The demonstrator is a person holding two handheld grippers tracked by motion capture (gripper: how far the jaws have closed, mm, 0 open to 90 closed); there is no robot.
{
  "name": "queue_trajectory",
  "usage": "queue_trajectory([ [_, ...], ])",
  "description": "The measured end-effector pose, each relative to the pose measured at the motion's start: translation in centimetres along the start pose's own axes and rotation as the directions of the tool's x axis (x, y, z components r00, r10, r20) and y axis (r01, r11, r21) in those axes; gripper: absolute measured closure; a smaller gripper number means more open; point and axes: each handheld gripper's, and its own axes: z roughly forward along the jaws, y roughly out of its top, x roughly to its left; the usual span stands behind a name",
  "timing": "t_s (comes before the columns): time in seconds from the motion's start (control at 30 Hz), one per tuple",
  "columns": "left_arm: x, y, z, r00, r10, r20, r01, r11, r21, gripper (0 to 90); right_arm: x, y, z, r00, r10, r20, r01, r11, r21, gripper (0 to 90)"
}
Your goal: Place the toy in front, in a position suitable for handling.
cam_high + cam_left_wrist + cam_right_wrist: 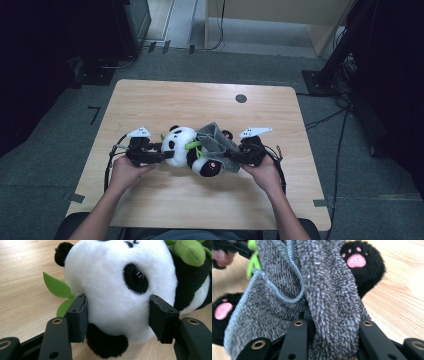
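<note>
A black-and-white panda plush (180, 142) lies on the wooden table (200, 100), holding green felt leaves (56, 286). My left gripper (159, 155) is shut on the panda's head (112, 285), one jaw pressed into the fur on each side. A grey fuzzy cloth (215, 140) is draped over the panda's body. My right gripper (235, 157) is shut on that cloth (324, 285), which bunches between the jaws and hides their tips. Two black paws with pink pads (359, 262) (223, 310) show past the cloth.
A small dark round spot (241, 98) marks the table's far side. Bare wood surrounds the panda. Beyond the table stand a light wooden cabinet (270, 20) and dark equipment with cables (340, 75) on the grey floor.
</note>
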Motion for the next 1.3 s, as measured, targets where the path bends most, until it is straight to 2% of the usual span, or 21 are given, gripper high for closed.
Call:
queue_trajectory([
  [0.17, 0.0, 0.0, 0.0, 1.0, 0.0, 0.001, 0.0, 1.0, -0.001, 39.3, -0.6, -0.5, 0.2, 0.9999, 0.008, -0.014, -0.008, 1.0, 0.007, 72.6],
  [0.37, 0.1, 0.0, 0.0, 1.0, -0.002, 0.003, 0.002, 1.0, -0.002, 39.3, -1.4, -1.0, 0.4, 0.9993, 0.038, -0.002, -0.038, 0.998, 0.052, 71.7],
  [0.4, 0.1, 0.0, 0.0, 1.0, -0.003, 0.003, 0.003, 1.0, -0.001, 39.3, -1.8, -1.3, 0.7, 0.9985, 0.051, 0.019, -0.053, 0.995, 0.084, 72.0],
  [0.53, 0.1, 0.0, 0.0, 1.0, -0.005, 0.004, 0.005, 1.0, -0.002, 39.3, -2.4, -1.6, 0.9, 0.9968, 0.068, 0.041, -0.072, 0.991, 0.116, 72.6],
  [0.6, 0.1, 0.0, 0.0, 1.0, -0.005, 0.003, 0.005, 1.0, -0.001, 39.3, -2.6, -1.7, 1.0, 0.9952, 0.071, 0.067, -0.079, 0.988, 0.133, 73.0],
  [0.67, 0.1, 0.0, 0.0, 1.0, -0.004, 0.003, 0.004, 1.0, 0.0, 39.3, -2.8, -1.8, 1.1, 0.9946, 0.069, 0.078, -0.079, 0.987, 0.139, 73.1],
  [0.7, 0.1, -0.1, 0.0, 1.0, -0.003, 0.003, 0.003, 1.0, -0.001, 39.3, -3.3, -1.9, 1.0, 0.9915, 0.077, 0.104, -0.092, 0.985, 0.147, 73.3],
  [0.8, 0.1, -0.1, 0.0, 1.0, -0.003, 0.003, 0.003, 1.0, 0.0, 39.2, -4.0, -2.0, 0.7, 0.986, 0.104, 0.131, -0.122, 0.982, 0.143, 73.7],
  [0.93, 0.2, -0.1, 0.0, 1.0, -0.003, 0.004, 0.003, 1.0, 0.0, 39.2, -5.1, -1.9, -0.2, 0.9743, 0.147, 0.171, -0.167, 0.98, 0.109, 73.9],
  [1.07, 0.2, -0.1, 0.0, 1.0, -0.001, 0.004, 0.001, 1.0, 0.002, 39.2, -6.5, -1.8, -1.4, 0.9539, 0.217, 0.207, -0.227, 0.974, 0.026, 74.0],
  [1.2, 0.2, -0.2, 0.0, 1.0, 0.001, 0.005, -0.001, 1.0, 0.003, 39.2, -7.5, -1.9, -2.9, 0.9324, 0.298, 0.205, -0.29, 0.955, -0.069, 74.3],
  [1.27, 0.2, -0.2, 0.0, 1.0, 0.002, 0.004, -0.002, 1.0, 0.003, 39.2, -7.4, -1.5, -3.7, 0.9307, 0.308, 0.197, -0.29, 0.95, -0.115, 74.3],
  [1.3, 0.2, -0.2, 0.0, 1.0, 0.003, 0.003, -0.003, 1.0, 0.003, 39.2, -7.2, -1.3, -4.1, 0.9333, 0.311, 0.18, -0.288, 0.947, -0.14, 74.4],
])
